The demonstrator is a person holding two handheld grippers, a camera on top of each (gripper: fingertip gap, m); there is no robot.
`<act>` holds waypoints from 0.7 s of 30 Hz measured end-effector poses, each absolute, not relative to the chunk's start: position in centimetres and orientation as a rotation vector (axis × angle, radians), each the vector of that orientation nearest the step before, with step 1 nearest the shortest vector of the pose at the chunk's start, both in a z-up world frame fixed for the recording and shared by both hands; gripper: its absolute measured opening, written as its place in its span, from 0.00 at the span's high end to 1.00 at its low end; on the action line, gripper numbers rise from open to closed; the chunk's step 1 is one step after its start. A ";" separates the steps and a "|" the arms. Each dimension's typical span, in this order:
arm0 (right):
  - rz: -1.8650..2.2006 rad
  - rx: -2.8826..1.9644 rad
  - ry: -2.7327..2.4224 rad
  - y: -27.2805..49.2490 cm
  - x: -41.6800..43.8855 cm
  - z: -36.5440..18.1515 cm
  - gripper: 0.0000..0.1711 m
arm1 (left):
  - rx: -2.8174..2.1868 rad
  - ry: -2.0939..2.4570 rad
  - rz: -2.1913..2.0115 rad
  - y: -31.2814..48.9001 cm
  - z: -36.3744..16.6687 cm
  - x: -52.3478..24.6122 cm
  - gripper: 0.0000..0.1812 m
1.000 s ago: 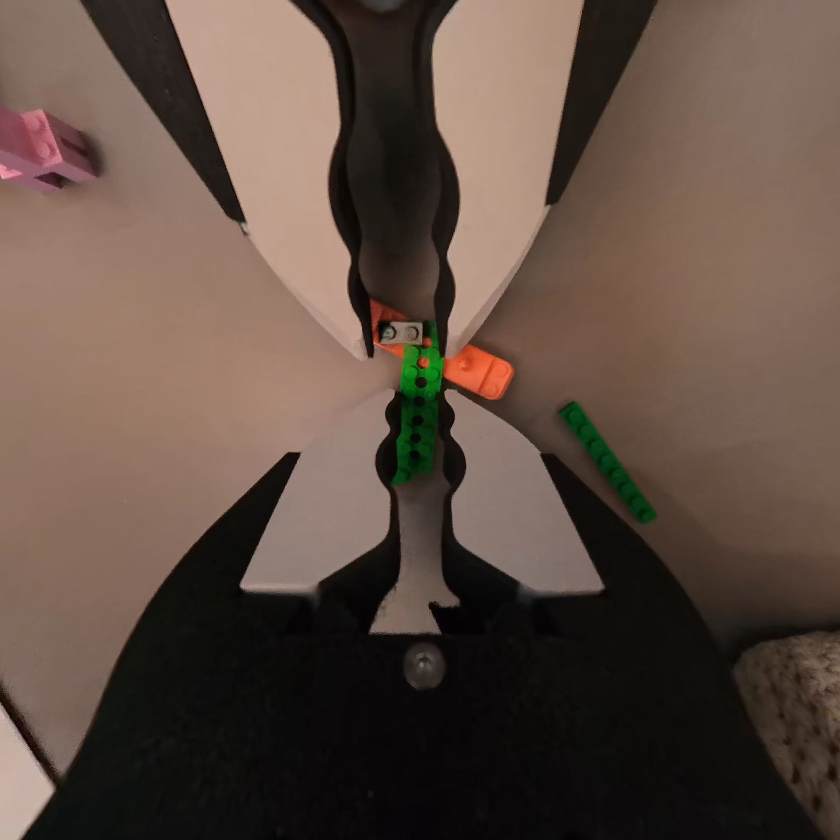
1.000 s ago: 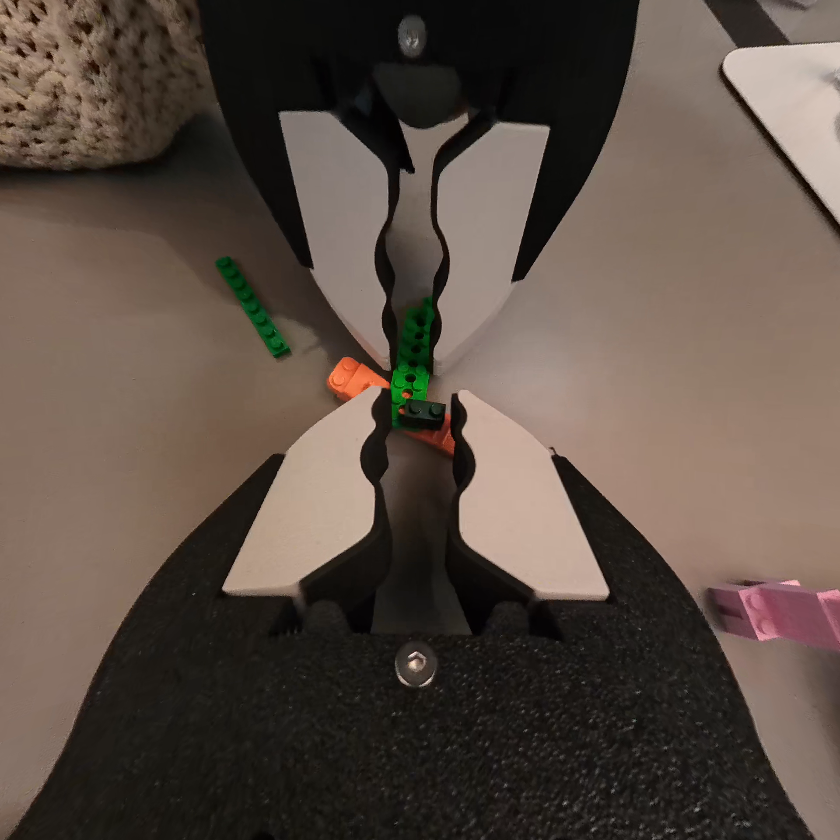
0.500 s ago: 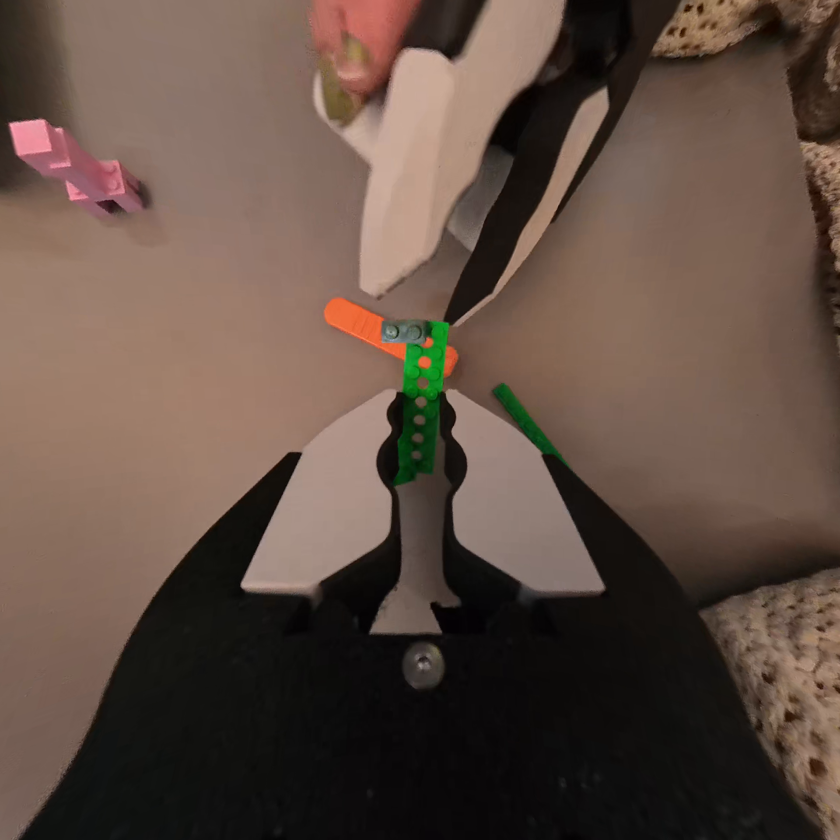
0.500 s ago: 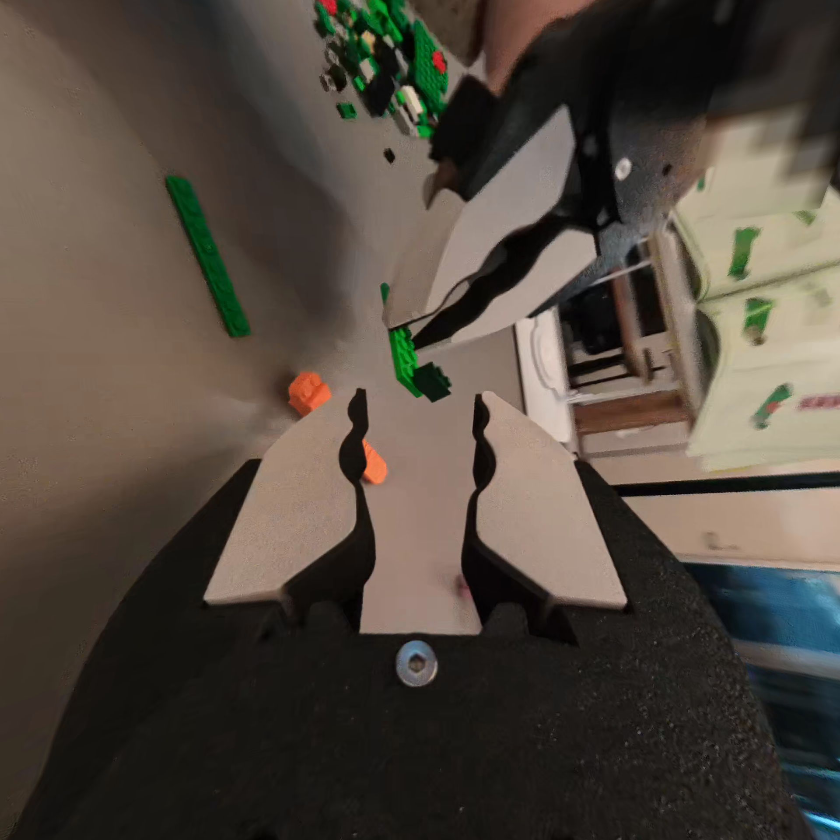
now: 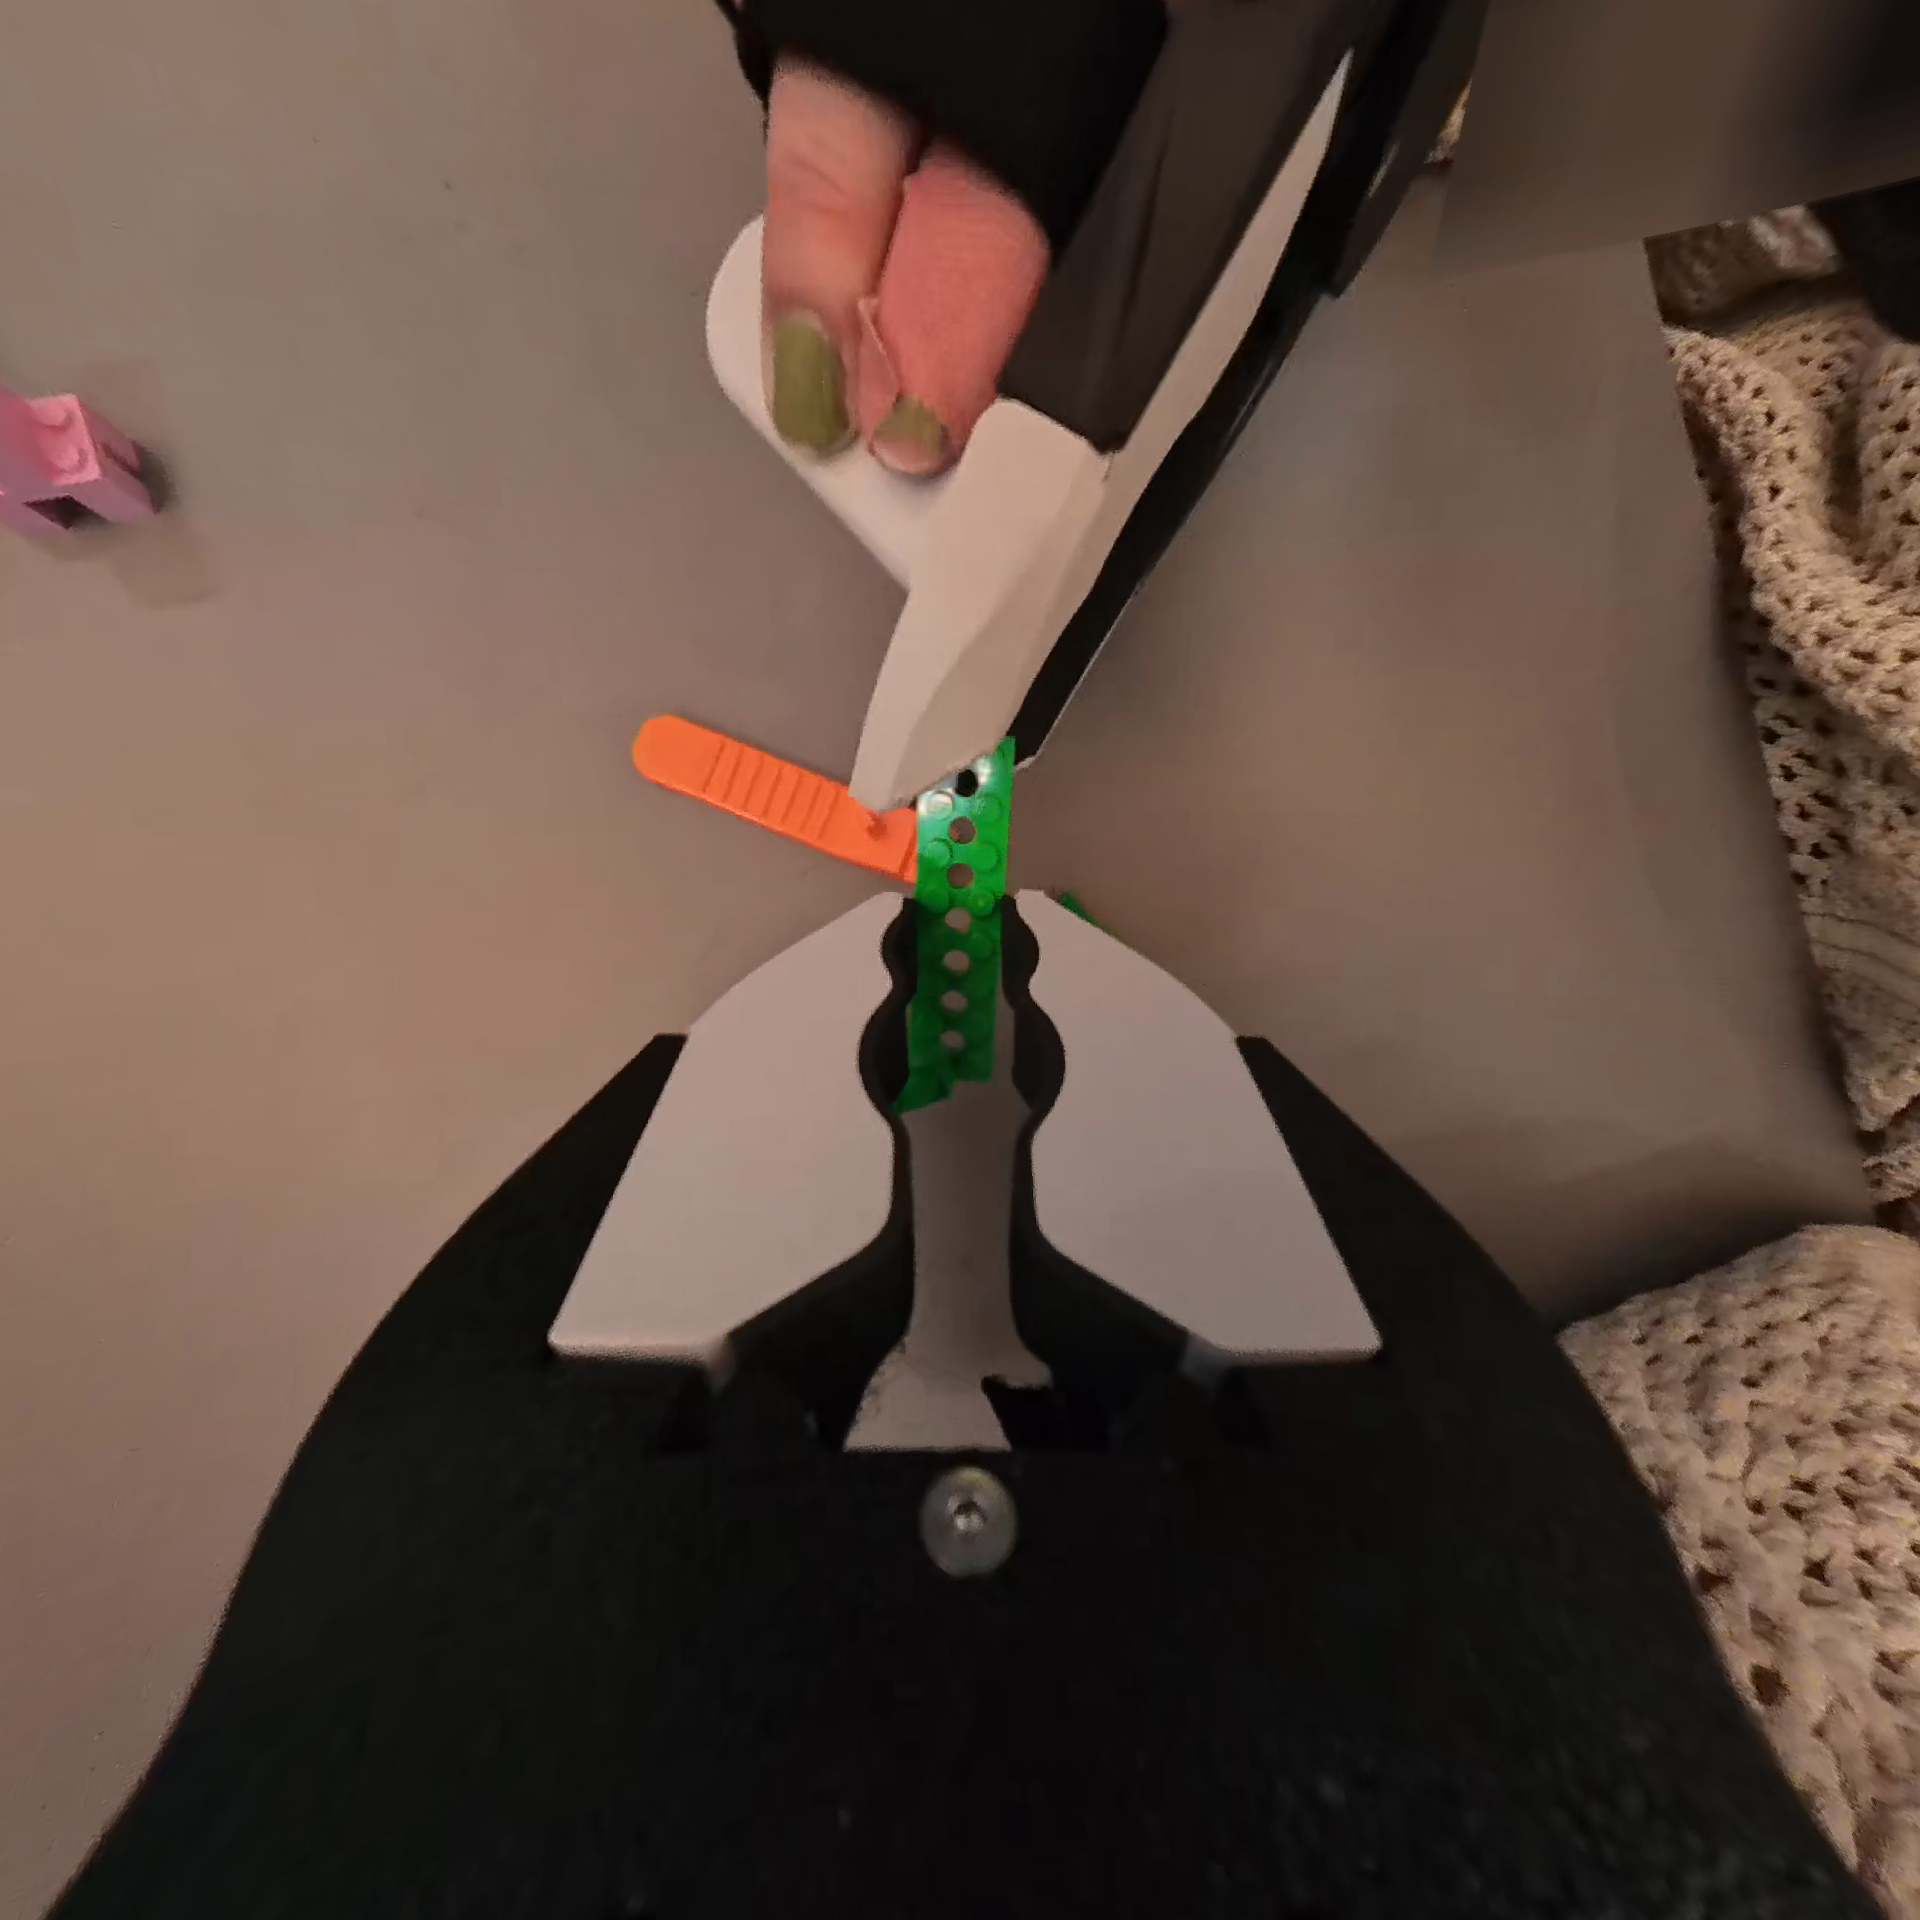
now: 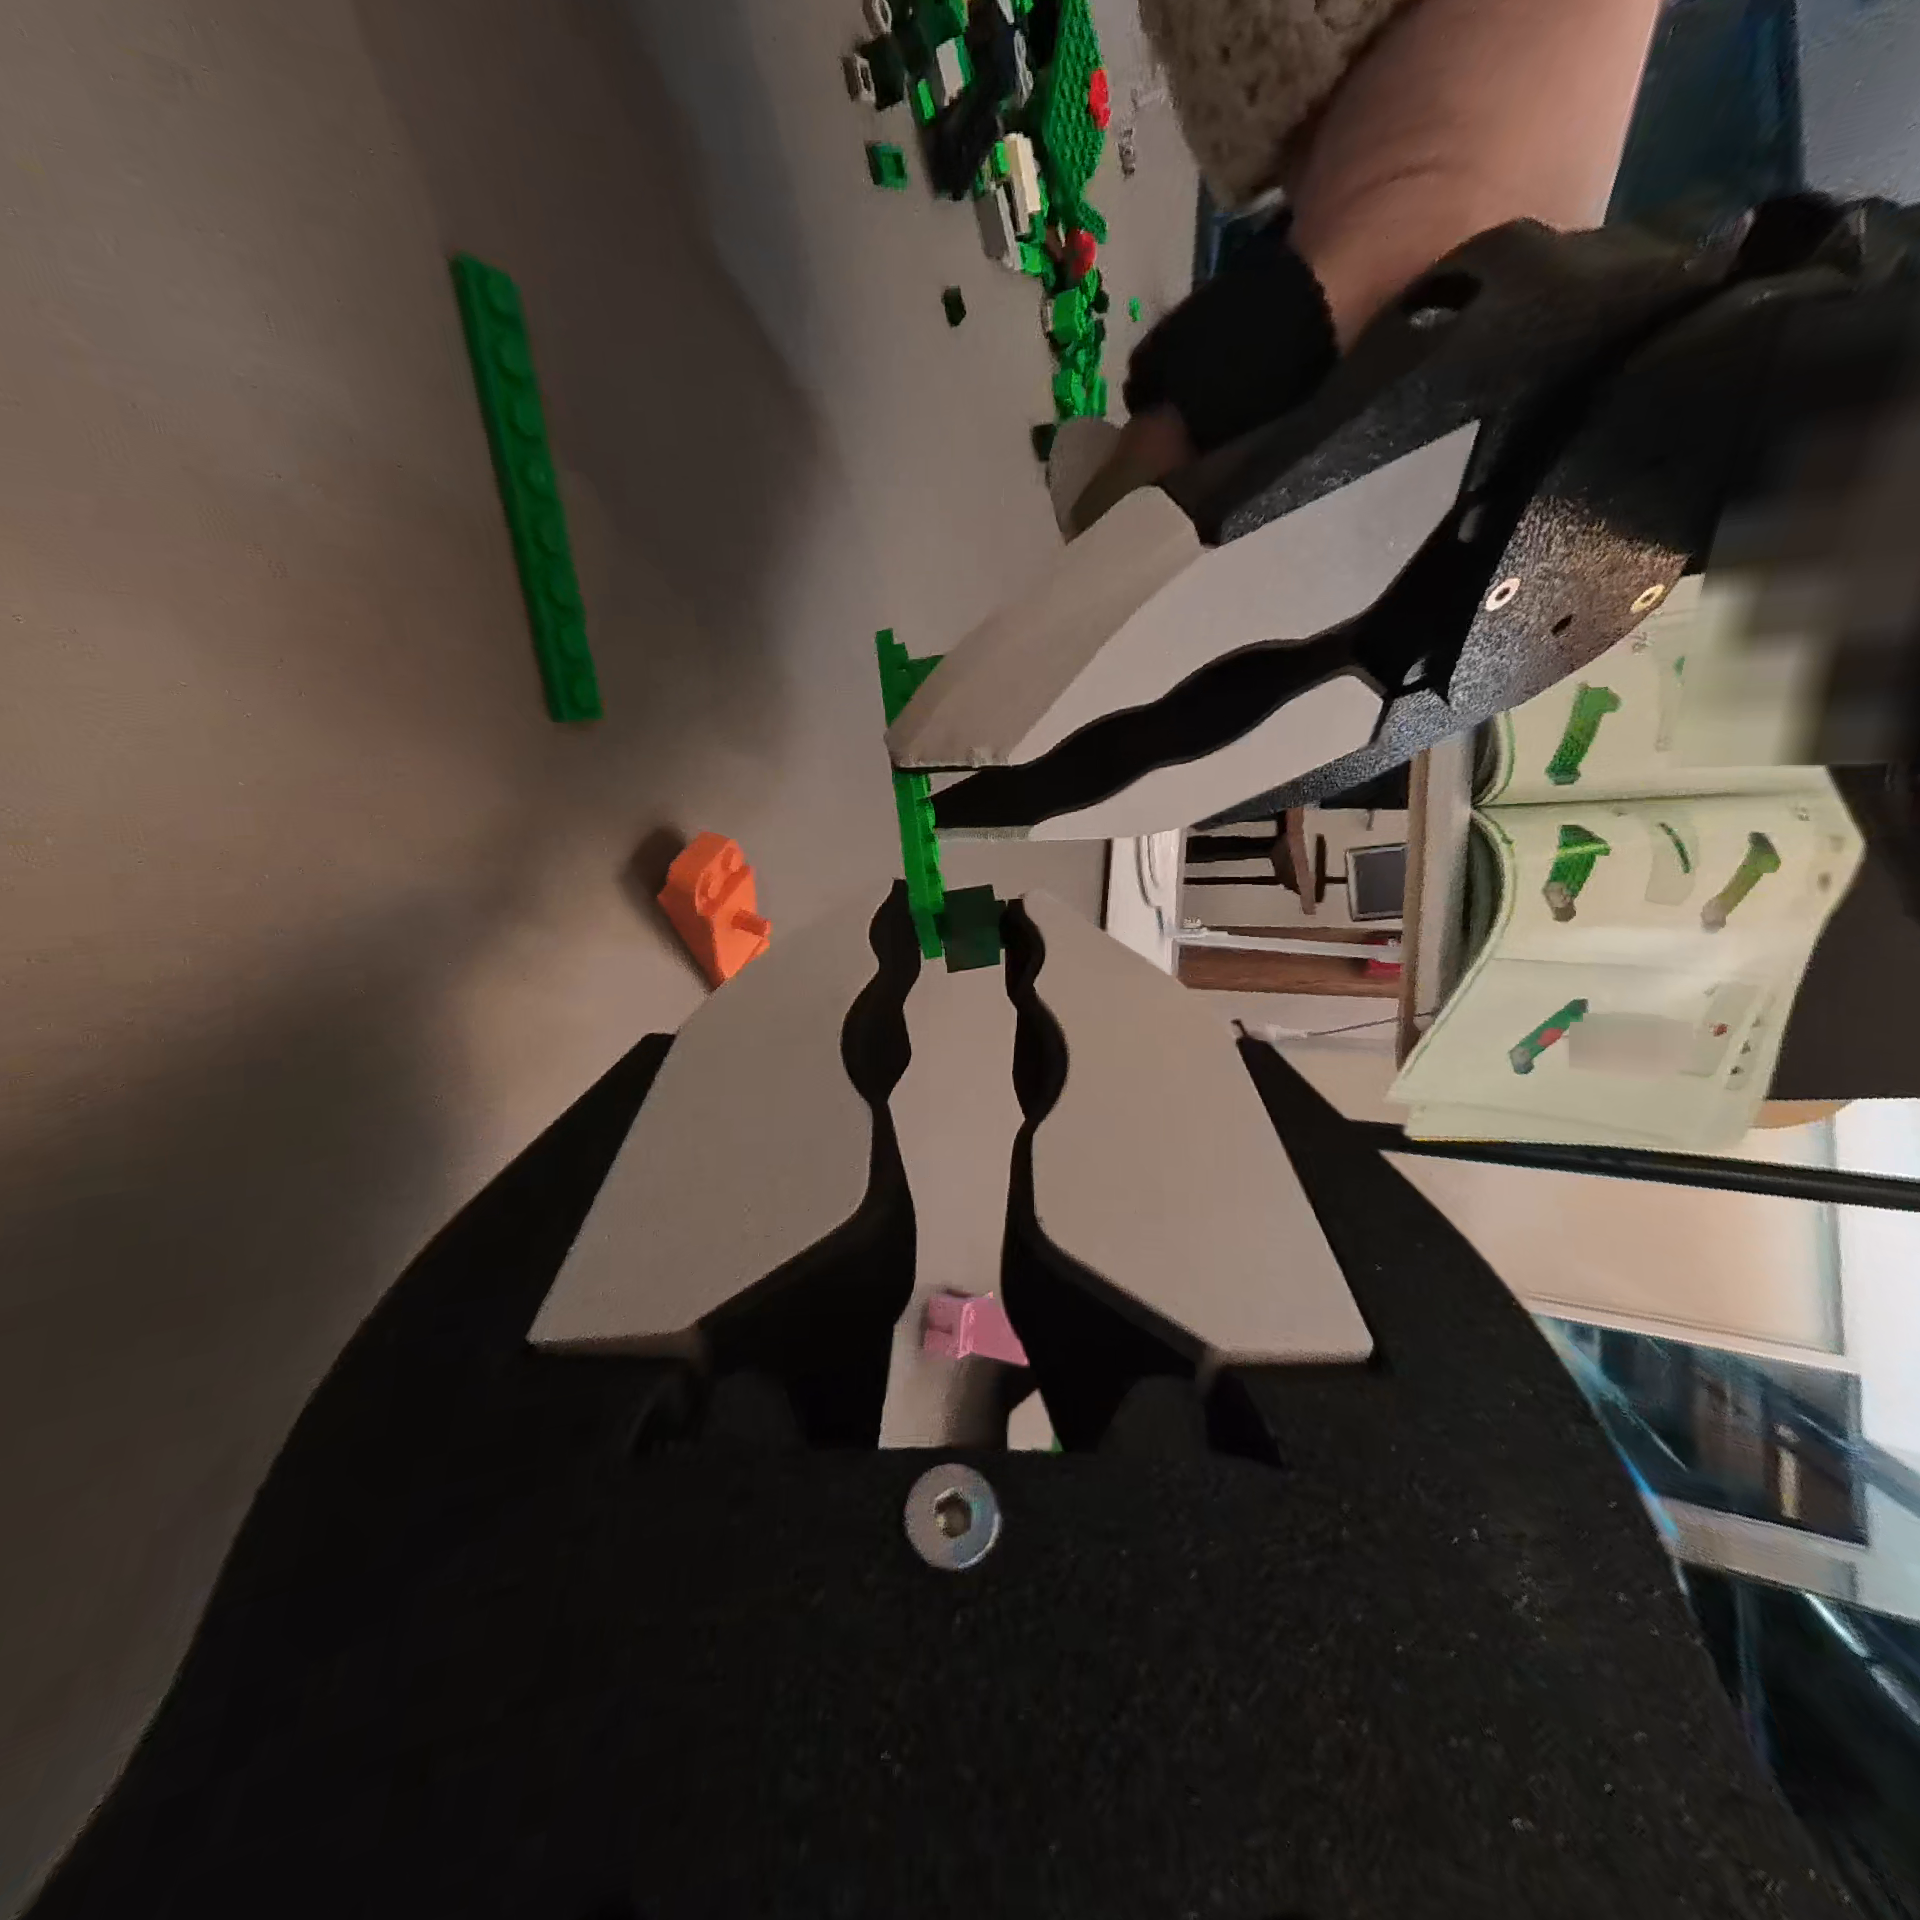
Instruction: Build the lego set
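Both claws changed little: left claw (image 5: 961, 914) still clamps green plate (image 5: 961, 935); right claw (image 6: 961, 914) narrowed around dark green brick (image 6: 974, 928).

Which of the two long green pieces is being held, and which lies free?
The holed green strip sits clamped between the left gripper fingers; the studded green plate lies alone on the table.

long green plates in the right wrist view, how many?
2. One long green plate lies loose on the table; the other is clamped edge-on in the left gripper. The far parts pile may hide more.
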State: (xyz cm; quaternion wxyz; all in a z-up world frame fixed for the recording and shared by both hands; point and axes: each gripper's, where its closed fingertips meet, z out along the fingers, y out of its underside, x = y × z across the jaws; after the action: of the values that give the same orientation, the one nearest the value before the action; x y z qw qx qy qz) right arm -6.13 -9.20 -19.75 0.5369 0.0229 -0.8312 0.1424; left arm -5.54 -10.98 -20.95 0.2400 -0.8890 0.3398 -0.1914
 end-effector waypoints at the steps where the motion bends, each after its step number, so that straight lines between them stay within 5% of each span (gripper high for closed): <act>1: 0.341 0.047 -1.976 -9.0 -6.1 -19.7 0.91 | -2.423 0.928 -0.518 -10.8 -20.9 -5.6 0.92; 9: 0.588 -0.166 -1.900 -7.7 -6.0 -17.9 0.91 | -2.144 0.836 -0.147 -10.4 -16.9 -7.0 0.70; 17: 0.697 -0.143 -1.932 -10.5 -4.6 -18.1 0.91 | -1.801 0.748 0.492 -15.2 -18.0 -7.0 0.75; 21: 0.626 -0.103 -1.867 -11.1 -4.3 -17.2 0.91 | -1.867 0.490 0.398 -16.7 -18.3 -6.3 0.74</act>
State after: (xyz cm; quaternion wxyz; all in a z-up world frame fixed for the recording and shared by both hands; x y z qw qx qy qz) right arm -4.33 -11.12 -17.20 0.5520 -0.0437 -0.7895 0.2647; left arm -6.25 -16.72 -18.28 0.5525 -0.7896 0.2073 0.1682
